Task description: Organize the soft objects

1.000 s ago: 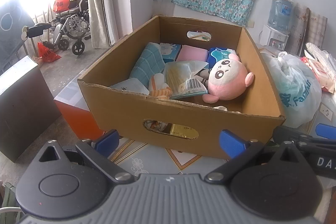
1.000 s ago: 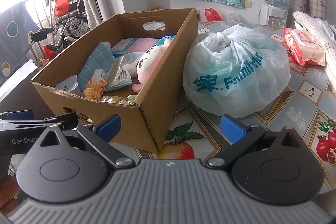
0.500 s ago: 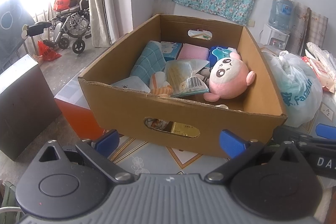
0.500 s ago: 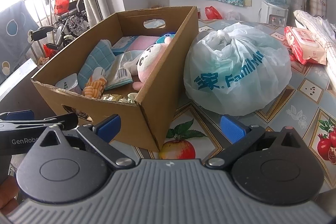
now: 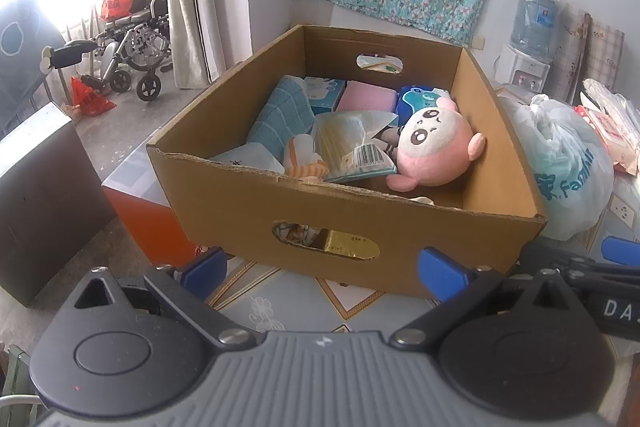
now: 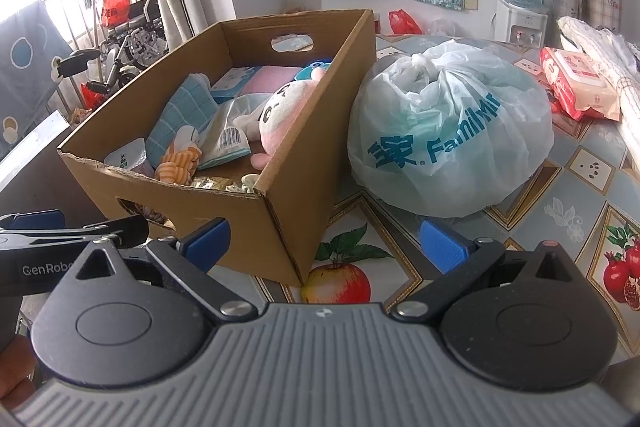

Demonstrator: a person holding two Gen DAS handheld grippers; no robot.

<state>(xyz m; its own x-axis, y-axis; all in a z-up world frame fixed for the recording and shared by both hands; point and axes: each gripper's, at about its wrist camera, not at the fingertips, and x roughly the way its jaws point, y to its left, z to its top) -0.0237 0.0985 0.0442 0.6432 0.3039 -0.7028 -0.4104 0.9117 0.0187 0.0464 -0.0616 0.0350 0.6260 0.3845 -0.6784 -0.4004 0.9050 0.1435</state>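
Note:
An open cardboard box (image 5: 248, 195) (image 6: 288, 211) stands on the patterned table. Inside lie a pink plush toy (image 5: 434, 151) (image 6: 280, 123), a blue checked cloth (image 5: 280, 119) (image 6: 184, 119), an orange striped soft toy (image 5: 304, 163) (image 6: 178, 163), a clear plastic packet with a barcode (image 5: 352, 151), a pink pad (image 5: 366, 99) and tissue packs. My left gripper (image 5: 322, 267) is open and empty, just short of the box's near wall. My right gripper (image 6: 324, 239) is open and empty at the box's near right corner.
A tied white plastic bag (image 6: 448, 139) (image 5: 568, 163) sits right of the box. A red wet-wipes pack (image 6: 576, 87) and white cloth (image 6: 600, 43) lie at far right. An orange bin (image 5: 148, 211) and dark cabinet (image 5: 40, 195) stand left of the table.
Both grippers have drawn slightly nearer the box and tilted a little; the box looks slightly larger. Both stay open and empty.

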